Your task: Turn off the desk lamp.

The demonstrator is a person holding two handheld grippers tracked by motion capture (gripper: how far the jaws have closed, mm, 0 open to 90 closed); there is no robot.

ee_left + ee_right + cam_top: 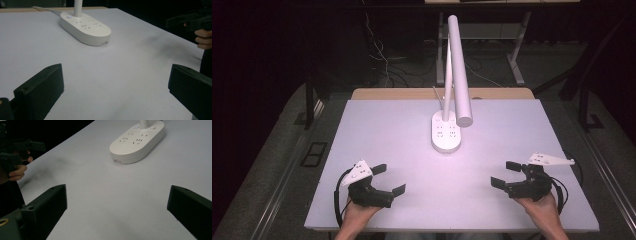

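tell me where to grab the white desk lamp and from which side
Probably the thin upright stem just above the oval base. The base looks too wide and flat for an open claw, and the tube-shaped head hangs forward over it. Come in from the side with the right claw, jaws level, closing across the stem.

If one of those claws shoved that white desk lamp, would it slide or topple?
Pushed low on its base, the lamp would probably slide: the base is broad and flat. Pushed high on its tall, thin stem, it might tip. Its trailing cord may drag.

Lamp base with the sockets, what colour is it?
White; the lamp base shows best in the left gripper view.
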